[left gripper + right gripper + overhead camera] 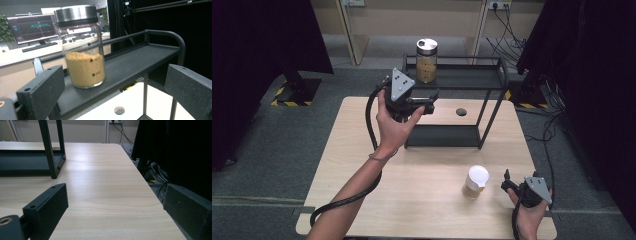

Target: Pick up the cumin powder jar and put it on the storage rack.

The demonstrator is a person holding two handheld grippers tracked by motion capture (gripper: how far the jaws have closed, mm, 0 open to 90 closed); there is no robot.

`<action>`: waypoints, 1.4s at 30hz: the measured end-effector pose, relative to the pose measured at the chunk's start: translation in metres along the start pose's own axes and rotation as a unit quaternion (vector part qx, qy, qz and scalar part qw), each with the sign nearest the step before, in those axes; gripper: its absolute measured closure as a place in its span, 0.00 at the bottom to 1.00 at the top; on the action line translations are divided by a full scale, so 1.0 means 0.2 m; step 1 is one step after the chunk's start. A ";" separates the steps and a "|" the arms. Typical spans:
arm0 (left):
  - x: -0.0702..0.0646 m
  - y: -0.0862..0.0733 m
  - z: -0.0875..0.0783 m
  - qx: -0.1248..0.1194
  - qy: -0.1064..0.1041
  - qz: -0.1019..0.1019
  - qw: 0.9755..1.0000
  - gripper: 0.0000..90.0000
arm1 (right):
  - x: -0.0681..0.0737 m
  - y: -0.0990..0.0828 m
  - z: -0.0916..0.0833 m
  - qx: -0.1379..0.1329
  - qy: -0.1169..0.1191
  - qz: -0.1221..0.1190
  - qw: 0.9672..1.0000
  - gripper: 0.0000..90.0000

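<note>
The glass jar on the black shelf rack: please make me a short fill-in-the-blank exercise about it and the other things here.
1. The glass jar of tan grains stands on the ____ shelf of the black rack.
2. The jar's lid is made of ____.
3. The left gripper faces the jar with its jaws ____.
4. The white-lidded cup stands on the table beside the ____ gripper.

Missing words: top; metal; open; right

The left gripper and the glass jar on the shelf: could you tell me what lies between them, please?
Nothing: in the left gripper view, the open left gripper faces the jar across bare black shelf.
</note>
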State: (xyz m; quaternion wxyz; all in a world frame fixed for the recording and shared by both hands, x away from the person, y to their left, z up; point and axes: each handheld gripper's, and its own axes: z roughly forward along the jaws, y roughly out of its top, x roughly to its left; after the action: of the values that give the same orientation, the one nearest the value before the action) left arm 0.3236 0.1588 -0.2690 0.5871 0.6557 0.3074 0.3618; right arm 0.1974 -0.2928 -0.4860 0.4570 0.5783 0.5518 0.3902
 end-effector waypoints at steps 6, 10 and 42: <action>0.00 -0.07 -0.03 0.001 -0.001 0.003 1.000 0.02 | 0.00 0.00 0.00 -0.001 0.000 0.001 1.000 0.07; 0.00 -0.11 -0.04 0.000 -0.002 -0.004 1.000 0.02 | 0.00 0.00 0.00 -0.001 0.000 0.000 1.000 0.07; -0.04 -0.35 -0.17 0.008 0.001 0.001 1.000 0.02 | 0.00 0.00 0.00 -0.001 -0.001 -0.004 1.000 0.07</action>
State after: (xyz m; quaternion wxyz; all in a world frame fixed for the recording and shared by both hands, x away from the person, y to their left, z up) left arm 0.2934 0.1791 -0.3368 0.5809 0.6603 0.3106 0.3608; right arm 0.1973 -0.2918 -0.4863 0.4596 0.5765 0.5529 0.3882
